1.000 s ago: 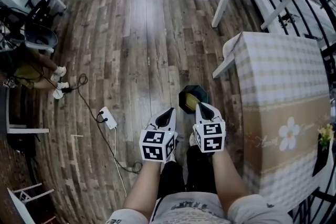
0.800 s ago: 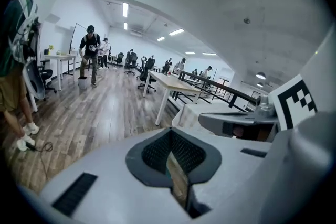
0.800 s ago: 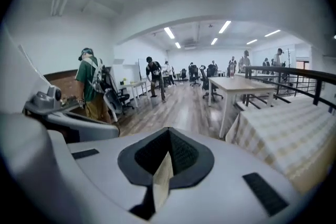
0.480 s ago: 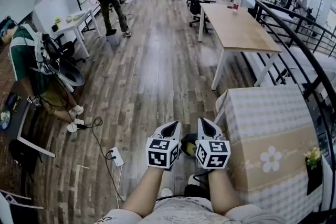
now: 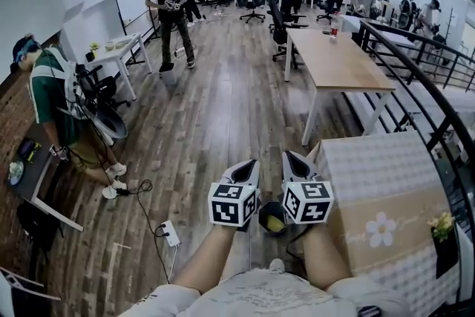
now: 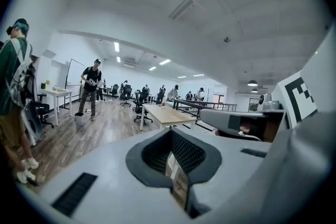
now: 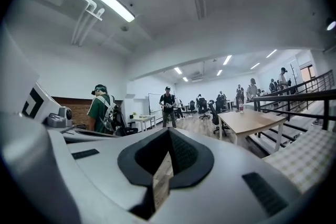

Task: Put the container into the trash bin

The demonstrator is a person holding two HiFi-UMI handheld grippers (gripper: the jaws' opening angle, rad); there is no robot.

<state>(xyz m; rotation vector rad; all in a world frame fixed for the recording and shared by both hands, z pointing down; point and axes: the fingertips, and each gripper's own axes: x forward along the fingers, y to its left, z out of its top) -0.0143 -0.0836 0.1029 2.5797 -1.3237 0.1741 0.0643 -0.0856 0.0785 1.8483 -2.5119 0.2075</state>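
The left tongs (image 5: 245, 171) and right tongs (image 5: 292, 163) are clenched on nothing, and the yellow thing (image 5: 274, 223) in the trash bin (image 5: 262, 214) below them, maybe the container, looks light; pinch its edge.

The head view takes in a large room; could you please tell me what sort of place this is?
Most likely an open-plan office: rolling office chairs, a whiteboard by the wall, a long wooden desk, and people standing about.

Beige checked tablecloth (image 5: 386, 174); dark bin (image 5: 264, 217), yellow inside.
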